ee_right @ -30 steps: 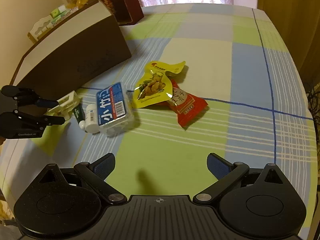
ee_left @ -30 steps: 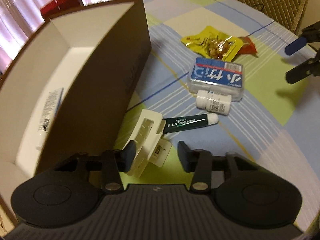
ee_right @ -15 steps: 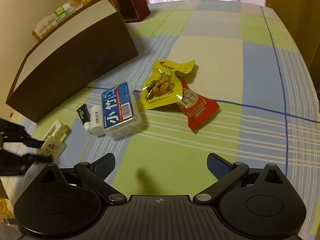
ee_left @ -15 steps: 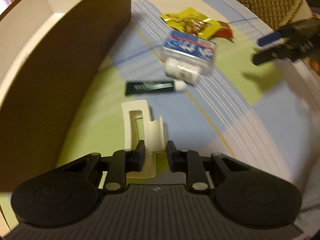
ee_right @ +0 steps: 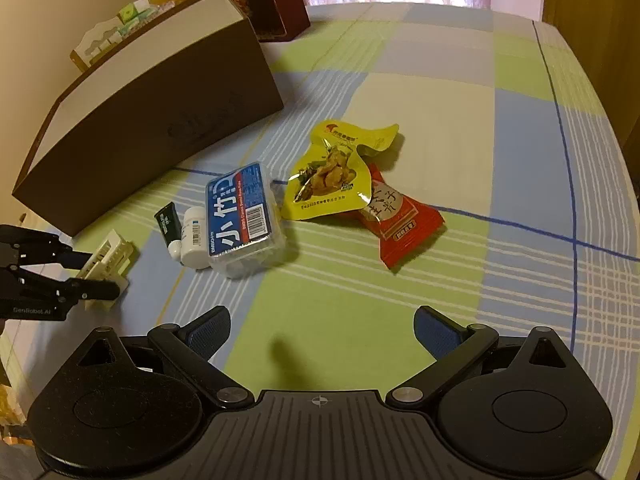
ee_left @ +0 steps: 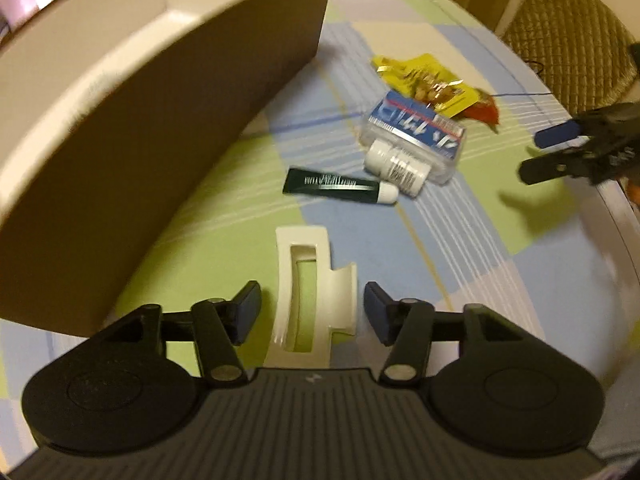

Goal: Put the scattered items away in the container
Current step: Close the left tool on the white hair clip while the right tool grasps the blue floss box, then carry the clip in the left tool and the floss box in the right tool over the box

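Now the cream hair clip point(ee_left: 310, 292) lies flat on the checked worktop point(ee_right: 440, 92), between the jaws of the left gripper point(ee_left: 312, 312), which are opening and do not press it. Just behind it lie a green tube point(ee_left: 340, 186), a white bottle point(ee_left: 398, 166) and a blue-labelled case point(ee_left: 416, 132). The brown box point(ee_left: 152, 128) stands beside. The right gripper point(ee_right: 322, 330) hangs wide open, holding nothing.

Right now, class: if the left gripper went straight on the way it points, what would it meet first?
Probably the cream hair clip, lying on the tablecloth between the opening jaws of the left gripper; depth is unclear.
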Demonstrator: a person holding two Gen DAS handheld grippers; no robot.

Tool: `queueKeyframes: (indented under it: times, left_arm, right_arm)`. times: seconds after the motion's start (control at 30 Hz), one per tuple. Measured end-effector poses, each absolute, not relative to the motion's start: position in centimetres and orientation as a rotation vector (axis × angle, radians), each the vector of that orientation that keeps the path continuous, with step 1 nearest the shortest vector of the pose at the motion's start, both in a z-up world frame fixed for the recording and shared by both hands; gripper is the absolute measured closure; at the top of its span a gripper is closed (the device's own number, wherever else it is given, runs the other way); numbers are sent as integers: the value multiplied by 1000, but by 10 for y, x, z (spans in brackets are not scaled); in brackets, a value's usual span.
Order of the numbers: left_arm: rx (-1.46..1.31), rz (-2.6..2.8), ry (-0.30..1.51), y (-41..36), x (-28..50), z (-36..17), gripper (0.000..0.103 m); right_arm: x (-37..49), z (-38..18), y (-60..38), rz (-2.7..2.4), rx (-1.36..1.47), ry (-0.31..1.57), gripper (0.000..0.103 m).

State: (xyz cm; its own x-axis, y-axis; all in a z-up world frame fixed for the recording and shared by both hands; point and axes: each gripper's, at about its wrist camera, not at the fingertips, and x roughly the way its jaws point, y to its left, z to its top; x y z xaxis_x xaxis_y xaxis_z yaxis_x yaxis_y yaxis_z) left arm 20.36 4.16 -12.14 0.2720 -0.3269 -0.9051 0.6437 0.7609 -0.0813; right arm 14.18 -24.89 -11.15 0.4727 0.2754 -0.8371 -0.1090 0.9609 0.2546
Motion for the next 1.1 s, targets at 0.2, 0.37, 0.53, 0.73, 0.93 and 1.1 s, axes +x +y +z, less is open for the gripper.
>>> queueKeyframes:
  times: [0.2, 0.37, 0.53, 0.73, 0.93, 1.1]
  left_arm:
    - [304, -635, 1089, 51, 199, -118, 67]
    - [296, -603, 1069, 62, 197, -108, 67]
    - [275, -585, 1056, 66, 197, -103, 67]
    - [258, -563, 1051, 69, 197, -101, 67]
    - [253, -554, 1056, 73, 196, -98, 67]
    - [247, -552, 1069, 74, 194, -98, 67]
  right_arm:
    - [145, -101, -233, 326, 113, 948, 0]
    - [168, -95, -211, 370, 69, 892, 1]
    - [195, -108, -187, 384, 8, 922, 33]
    - [206, -123, -173, 380, -27, 948, 36]
    - [199, -126, -169, 409, -93, 970, 43]
    - [179, -123, -173, 422, -97, 1017, 43]
